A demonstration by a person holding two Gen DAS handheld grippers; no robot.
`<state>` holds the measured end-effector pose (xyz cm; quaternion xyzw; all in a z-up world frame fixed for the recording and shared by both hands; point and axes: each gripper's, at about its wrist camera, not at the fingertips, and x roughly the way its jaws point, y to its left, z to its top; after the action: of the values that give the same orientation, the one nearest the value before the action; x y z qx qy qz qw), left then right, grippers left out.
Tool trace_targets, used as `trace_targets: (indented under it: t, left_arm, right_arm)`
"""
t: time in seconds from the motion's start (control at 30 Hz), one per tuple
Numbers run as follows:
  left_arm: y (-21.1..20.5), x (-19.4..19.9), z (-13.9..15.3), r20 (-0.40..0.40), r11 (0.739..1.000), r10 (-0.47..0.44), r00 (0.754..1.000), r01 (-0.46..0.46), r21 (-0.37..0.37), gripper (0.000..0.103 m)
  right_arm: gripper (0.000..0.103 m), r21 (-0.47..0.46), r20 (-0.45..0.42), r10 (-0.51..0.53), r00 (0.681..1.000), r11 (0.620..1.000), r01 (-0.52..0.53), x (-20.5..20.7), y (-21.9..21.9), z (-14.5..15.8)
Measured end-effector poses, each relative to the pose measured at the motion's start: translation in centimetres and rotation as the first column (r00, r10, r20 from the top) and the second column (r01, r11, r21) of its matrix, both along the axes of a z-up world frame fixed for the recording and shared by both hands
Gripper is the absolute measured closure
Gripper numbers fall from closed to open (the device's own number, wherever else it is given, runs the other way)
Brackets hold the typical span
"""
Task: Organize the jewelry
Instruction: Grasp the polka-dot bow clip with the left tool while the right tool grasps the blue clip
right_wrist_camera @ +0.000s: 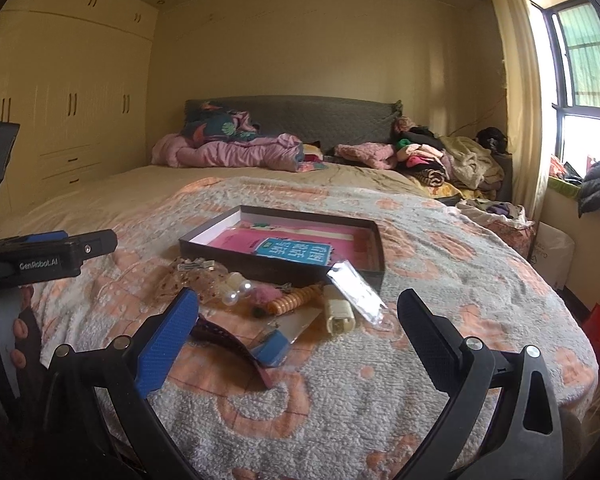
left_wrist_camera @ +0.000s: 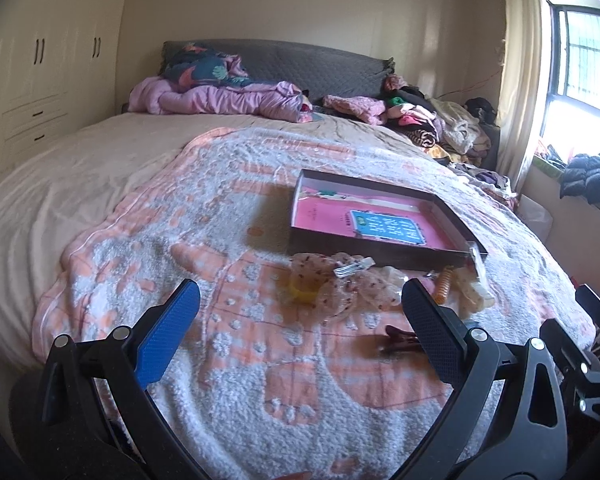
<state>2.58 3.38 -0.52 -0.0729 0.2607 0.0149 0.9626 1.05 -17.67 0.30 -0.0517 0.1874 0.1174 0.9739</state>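
Note:
A dark shallow box [left_wrist_camera: 380, 252] with a pink and blue lining lies on the blanket; it also shows in the right wrist view [right_wrist_camera: 284, 270]. In front of it lies a heap of hair accessories: a dotted sheer scrunchie [left_wrist_camera: 332, 284], a silver clip [left_wrist_camera: 352, 268], an orange spiral tie [right_wrist_camera: 290, 302], pearl beads [right_wrist_camera: 236, 294], a cream clip [right_wrist_camera: 338, 314], a clear packet [right_wrist_camera: 354, 288], a dark red claw clip [left_wrist_camera: 400, 340] and a blue clip [right_wrist_camera: 272, 348]. My left gripper [left_wrist_camera: 300, 320] is open and empty just before the heap. My right gripper [right_wrist_camera: 298, 330] is open and empty over the heap's near side.
The pink and white blanket [left_wrist_camera: 260, 380] covers a wide bed. Pillows and a purple quilt [left_wrist_camera: 220, 96] lie at the headboard. Piled clothes [left_wrist_camera: 440, 124] fill the far right. A wardrobe [left_wrist_camera: 40, 80] stands left, a window [left_wrist_camera: 584, 72] right. The left gripper's body [right_wrist_camera: 40, 260] shows at left in the right wrist view.

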Motion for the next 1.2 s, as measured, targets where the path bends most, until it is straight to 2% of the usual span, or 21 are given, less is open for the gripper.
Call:
trace_targets:
  t: [0.4, 0.63, 0.7, 0.87, 1.1, 1.2]
  left_arm:
    - [2.6, 2.5, -1.8, -0.083, 0.999, 0.034, 0.996, -0.035, -0.015, 0.011]
    - [2.6, 5.3, -3.0, -0.12, 0.998, -0.029, 0.992, 0.023, -0.051, 0.011]
    - [2.2, 6.0, -3.2, -0.129, 0.998, -0.05, 0.99, 0.043, -0.053, 0.011]
    - [0.3, 7.9, -4.0, -0.159, 0.99, -0.14, 0.977, 0.133, -0.054, 0.012]
    - [-1.9, 9.6, -4.6, -0.192, 0.975, -0.223, 0.956, 0.216, -0.056, 0.027]
    - [-2.8, 10.3, -5.0, -0.213, 0.968, -0.25, 0.945, 0.243, -0.057, 0.032]
  right_arm:
    - [0.006, -0.015, -0.127, 0.021, 0.992, 1.0, -0.023, 4.0, 1.8, -2.0]
    - [0.007, -0.009, -0.213, 0.005, 0.977, 1.0, -0.007, 5.8, 2.3, -3.5]
    - [0.01, 0.002, -0.235, 0.0, 0.972, 1.0, 0.001, 6.2, 2.2, -3.9]
    - [0.027, 0.044, -0.31, 0.001, 0.951, 0.999, 0.013, 7.5, 1.8, -4.8]
    - [0.047, 0.109, -0.39, 0.013, 0.921, 0.994, 0.033, 8.7, 1.2, -5.9]
    - [0.061, 0.131, -0.422, 0.011, 0.907, 0.99, 0.049, 9.2, 0.8, -6.4]
